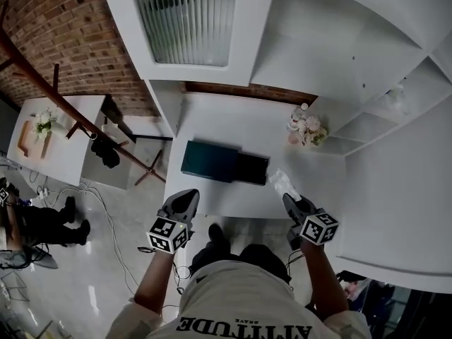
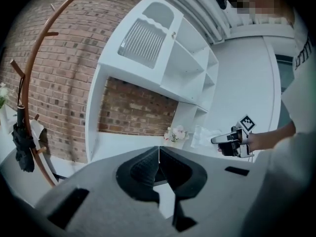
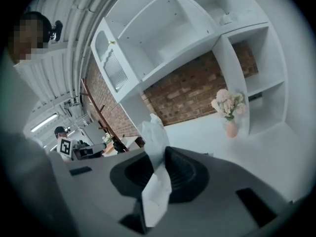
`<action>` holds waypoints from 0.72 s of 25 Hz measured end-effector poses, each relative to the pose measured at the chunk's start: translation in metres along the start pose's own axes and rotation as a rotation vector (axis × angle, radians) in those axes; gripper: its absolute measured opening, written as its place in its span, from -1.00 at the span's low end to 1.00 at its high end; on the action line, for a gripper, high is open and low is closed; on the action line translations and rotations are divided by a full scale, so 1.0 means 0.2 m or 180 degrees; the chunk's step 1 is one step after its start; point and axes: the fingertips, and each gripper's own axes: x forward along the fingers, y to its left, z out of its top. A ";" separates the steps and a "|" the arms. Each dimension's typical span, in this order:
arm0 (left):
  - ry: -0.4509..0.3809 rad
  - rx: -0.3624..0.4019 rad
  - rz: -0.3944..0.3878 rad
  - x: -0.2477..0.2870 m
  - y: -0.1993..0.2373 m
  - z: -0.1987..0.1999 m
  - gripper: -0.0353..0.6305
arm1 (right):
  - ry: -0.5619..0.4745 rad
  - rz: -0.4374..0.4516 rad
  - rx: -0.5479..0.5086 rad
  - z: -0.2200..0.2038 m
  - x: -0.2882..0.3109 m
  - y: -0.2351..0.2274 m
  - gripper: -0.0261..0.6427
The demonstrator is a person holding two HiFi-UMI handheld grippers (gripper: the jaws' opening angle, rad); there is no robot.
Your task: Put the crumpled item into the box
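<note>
Now my right claw is clamped on the crumpled item, which is outside the box.

The item is white and creased. It is pinched between my two dark pads, with one end sticking up past the tips and the other hanging down behind them. From my head it shows just off the right end of the box. The box is dark and flat and lies on the white table, ahead of me and between my two claws. My left claw has its jaws closed on each other with nothing between them, and it sits at the near table edge, left of the box. A small vase of pale flowers stands at the back right of the table, beside the white shelves.
</note>
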 end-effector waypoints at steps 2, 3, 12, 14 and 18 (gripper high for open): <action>0.0024 0.0011 -0.0017 0.01 0.04 0.00 -0.82 | 0.0039 0.0016 0.0026 -0.01 0.04 0.00 -0.72; 0.0033 0.0004 -0.0021 0.02 0.05 -0.01 -0.82 | 0.0058 0.0024 0.0029 -0.01 0.06 0.00 -0.72; 0.0114 -0.0100 -0.0001 0.09 0.07 -0.08 -0.82 | 0.0573 0.0164 0.0110 -0.15 0.30 -0.06 -0.72; 0.0125 -0.0106 0.0028 0.10 0.06 -0.09 -0.82 | 0.0704 0.0197 0.0100 -0.19 0.35 -0.08 -0.72; 0.0120 -0.0142 0.0161 0.13 0.07 -0.09 -0.82 | 0.0946 0.0245 0.0057 -0.24 0.47 -0.18 -0.72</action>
